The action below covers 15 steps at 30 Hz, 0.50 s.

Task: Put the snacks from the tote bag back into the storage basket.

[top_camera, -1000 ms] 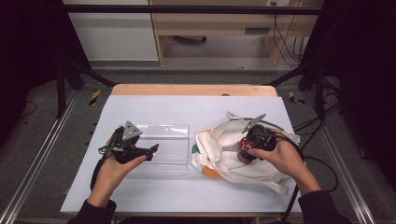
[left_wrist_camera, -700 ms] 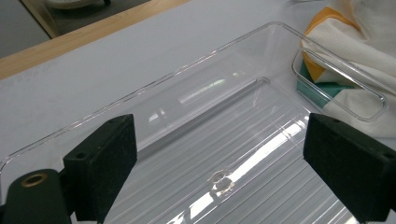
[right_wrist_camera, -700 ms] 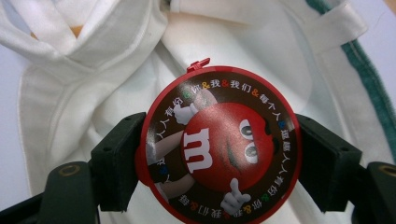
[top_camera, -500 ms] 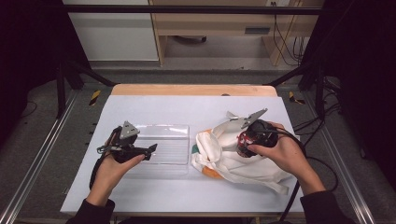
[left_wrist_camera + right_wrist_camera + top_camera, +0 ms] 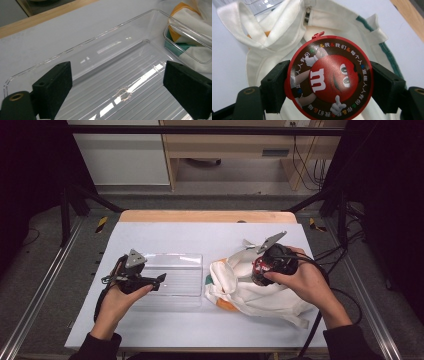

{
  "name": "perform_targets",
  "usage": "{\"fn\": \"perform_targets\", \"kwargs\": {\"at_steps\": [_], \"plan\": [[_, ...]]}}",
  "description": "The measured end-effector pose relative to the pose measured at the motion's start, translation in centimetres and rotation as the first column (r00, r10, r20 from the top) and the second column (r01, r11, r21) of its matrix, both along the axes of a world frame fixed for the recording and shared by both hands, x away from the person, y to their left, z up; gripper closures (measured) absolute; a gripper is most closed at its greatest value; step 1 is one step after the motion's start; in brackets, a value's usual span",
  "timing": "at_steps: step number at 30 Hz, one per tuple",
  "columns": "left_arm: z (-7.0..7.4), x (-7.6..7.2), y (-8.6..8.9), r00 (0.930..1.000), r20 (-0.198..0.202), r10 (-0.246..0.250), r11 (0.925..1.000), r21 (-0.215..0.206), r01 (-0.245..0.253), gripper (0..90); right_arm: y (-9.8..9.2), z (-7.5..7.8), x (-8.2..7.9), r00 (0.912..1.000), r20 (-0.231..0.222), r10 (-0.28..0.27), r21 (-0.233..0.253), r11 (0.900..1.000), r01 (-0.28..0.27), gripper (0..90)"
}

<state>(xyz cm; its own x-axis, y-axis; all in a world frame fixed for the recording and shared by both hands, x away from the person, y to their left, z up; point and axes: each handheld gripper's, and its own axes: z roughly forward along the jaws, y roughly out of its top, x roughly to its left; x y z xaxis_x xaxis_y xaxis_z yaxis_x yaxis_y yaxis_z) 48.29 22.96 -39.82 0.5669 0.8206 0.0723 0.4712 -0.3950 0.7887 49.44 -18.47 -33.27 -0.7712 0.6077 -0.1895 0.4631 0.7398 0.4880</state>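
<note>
A clear plastic tray [image 5: 172, 275] lies empty on the white table, left of centre. My left gripper [image 5: 159, 280] hovers open over the tray's [image 5: 105, 75] left part, nothing between its jaws. A white cloth bag [image 5: 250, 287] with orange and green patches lies crumpled right of the tray. Above the bag [image 5: 284, 32], my right gripper [image 5: 257, 270] is shut on a round red tin [image 5: 328, 80] printed with a red candy character; a red zipper pull sticks out at its top edge.
The white sheet [image 5: 190, 235] covers the table, with a wooden strip [image 5: 207, 216] along the far edge. Cables [image 5: 345, 255] trail off the right side. Metal frame rails [image 5: 35, 295] run beside the table.
The right gripper has lifted slightly with the red tin over the bag and turned a little. The left gripper has barely moved over the tray.
</note>
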Motion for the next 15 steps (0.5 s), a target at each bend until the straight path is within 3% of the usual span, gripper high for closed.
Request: {"fn": "perform_targets", "kwargs": {"at_steps": [15], "plan": [[0.4,0.1,1.3,0.9997,-0.003,0.024,0.9993,-0.028,-0.024,4.2,2.1,2.7,-0.1,0.9991,0.021,0.038,0.000,0.999,-0.038,24.8]]}}
